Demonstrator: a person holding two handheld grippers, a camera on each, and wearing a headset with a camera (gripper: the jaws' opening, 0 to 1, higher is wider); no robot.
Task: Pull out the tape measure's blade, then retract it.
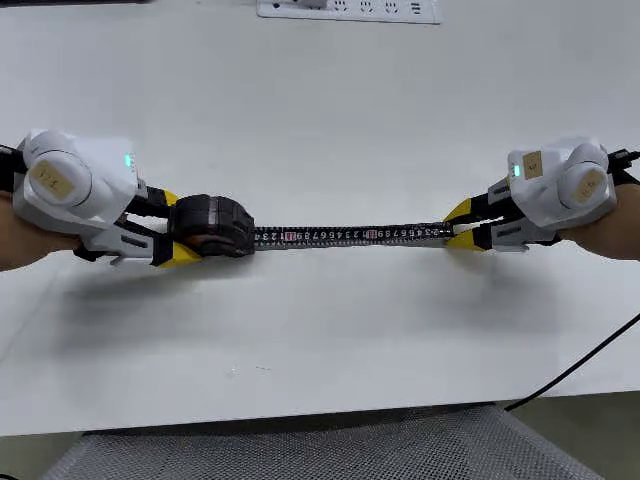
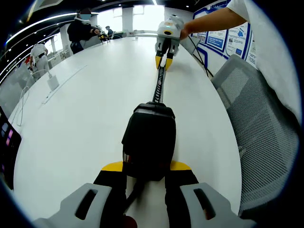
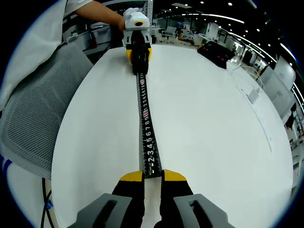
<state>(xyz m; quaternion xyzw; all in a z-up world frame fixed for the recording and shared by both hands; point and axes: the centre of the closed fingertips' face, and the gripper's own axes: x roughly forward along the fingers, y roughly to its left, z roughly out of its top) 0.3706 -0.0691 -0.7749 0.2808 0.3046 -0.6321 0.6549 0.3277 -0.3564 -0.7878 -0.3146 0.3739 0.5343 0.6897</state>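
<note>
While the left claw (image 1: 176, 227) clamps the tape measure (image 1: 214, 226), right claw (image 1: 460, 228) nipped tight on its extended blade (image 1: 350, 236)

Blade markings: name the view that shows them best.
The right gripper view: the blade runs up the middle, digits large and readable. The head view shows them small. The left gripper view shows it thin and far beyond the case.

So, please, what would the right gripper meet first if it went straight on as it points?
Likely the tape measure's case in the left gripper, at the far end of the blade.
</note>
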